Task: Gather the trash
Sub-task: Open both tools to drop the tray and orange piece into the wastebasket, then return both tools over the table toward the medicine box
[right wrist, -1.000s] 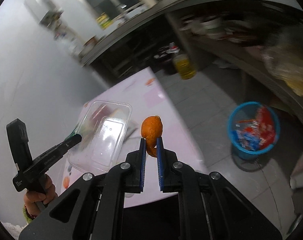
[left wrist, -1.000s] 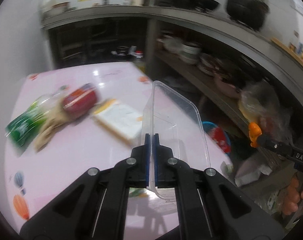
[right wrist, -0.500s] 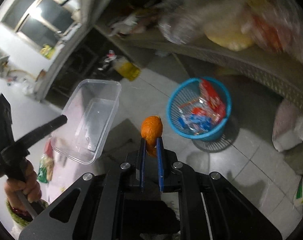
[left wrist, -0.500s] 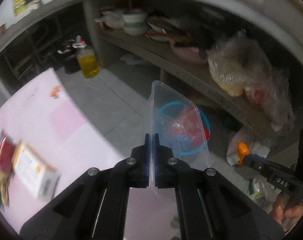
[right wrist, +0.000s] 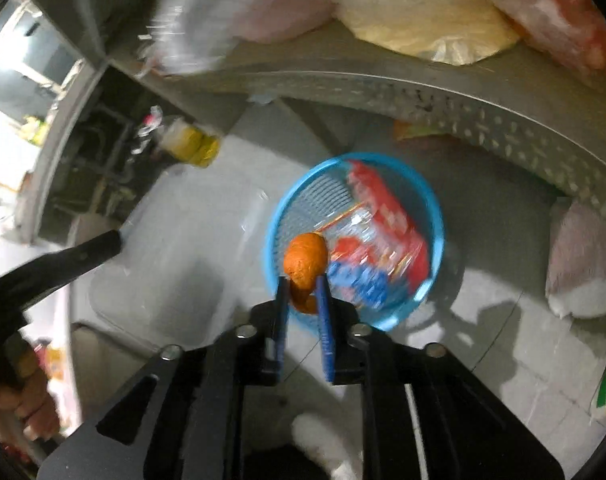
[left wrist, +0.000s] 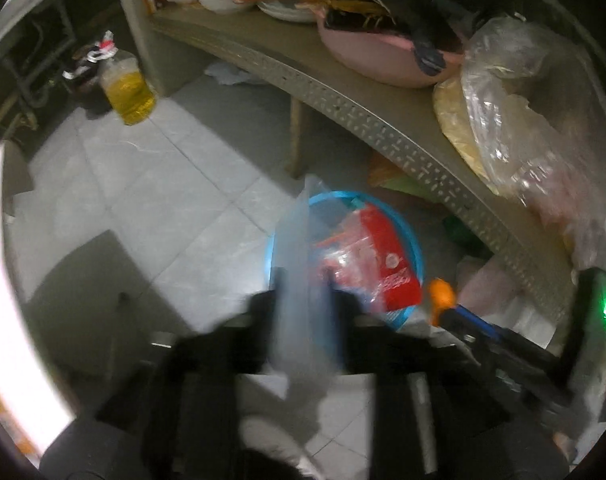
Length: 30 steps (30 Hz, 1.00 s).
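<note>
A blue trash basket (left wrist: 417, 260) with red wrappers stands on the tiled floor under a shelf; it also shows in the right wrist view (right wrist: 437, 216). My left gripper (left wrist: 305, 292) is blurred, its jaws parted around a clear plastic container (left wrist: 299, 280) just above the basket's near rim. My right gripper (right wrist: 303, 294) has its jaws slightly parted around an orange peel (right wrist: 305, 260), held over the basket's near edge. The peel and right gripper also show in the left wrist view (left wrist: 441, 296).
A perforated metal shelf (left wrist: 383, 120) with bowls and plastic bags runs above the basket. An oil bottle (left wrist: 127, 88) stands on the floor at the left. The pink table edge (left wrist: 7, 300) is at far left. White bags (right wrist: 579, 264) lie right of the basket.
Both grippers have swung away from the table and down toward the basket. The jaws of both have parted a little around the container and the peel.
</note>
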Available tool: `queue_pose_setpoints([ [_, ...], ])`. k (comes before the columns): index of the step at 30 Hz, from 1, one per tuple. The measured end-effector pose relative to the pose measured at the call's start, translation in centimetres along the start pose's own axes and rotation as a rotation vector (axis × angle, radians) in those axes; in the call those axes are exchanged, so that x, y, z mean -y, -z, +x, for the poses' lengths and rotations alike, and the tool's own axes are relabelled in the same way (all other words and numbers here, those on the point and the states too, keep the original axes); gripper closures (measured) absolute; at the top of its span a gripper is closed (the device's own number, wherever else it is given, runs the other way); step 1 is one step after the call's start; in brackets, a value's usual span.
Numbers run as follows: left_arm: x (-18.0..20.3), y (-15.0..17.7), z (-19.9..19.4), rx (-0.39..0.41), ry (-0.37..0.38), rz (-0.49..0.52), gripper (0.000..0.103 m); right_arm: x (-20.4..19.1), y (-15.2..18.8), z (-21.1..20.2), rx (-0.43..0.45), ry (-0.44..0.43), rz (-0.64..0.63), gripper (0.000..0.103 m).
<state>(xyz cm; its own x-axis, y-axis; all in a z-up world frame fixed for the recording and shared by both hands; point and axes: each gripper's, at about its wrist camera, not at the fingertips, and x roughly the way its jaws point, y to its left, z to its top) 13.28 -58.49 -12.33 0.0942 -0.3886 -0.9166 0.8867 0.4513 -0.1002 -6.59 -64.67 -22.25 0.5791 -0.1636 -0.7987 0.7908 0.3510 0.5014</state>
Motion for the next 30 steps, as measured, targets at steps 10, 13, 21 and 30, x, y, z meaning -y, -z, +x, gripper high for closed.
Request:
queue_pose_setpoints([
  [10,-1.1,1.2,-0.8,0.018,0.031,-0.020,0.044,4.1,1.5,4.7,-0.059,0.072,0.021,0.064],
  [13,-1.2,1.9,-2.7,0.054,0.023,0.001,0.039,4.1,2.5,3.4,-0.044,0.070,0.015,0.064],
  [21,-2.3,5.3,-10.7,0.187,0.049,0.006,0.028,0.6,5.3,-3.3,0.059,0.069,-0.076,0.047],
  [30,-6.0,13.6,-20.3,0.329,0.071,-0.029,0.015,-7.1,9.6,-12.8,0.208,0.113,-0.285,0.020],
])
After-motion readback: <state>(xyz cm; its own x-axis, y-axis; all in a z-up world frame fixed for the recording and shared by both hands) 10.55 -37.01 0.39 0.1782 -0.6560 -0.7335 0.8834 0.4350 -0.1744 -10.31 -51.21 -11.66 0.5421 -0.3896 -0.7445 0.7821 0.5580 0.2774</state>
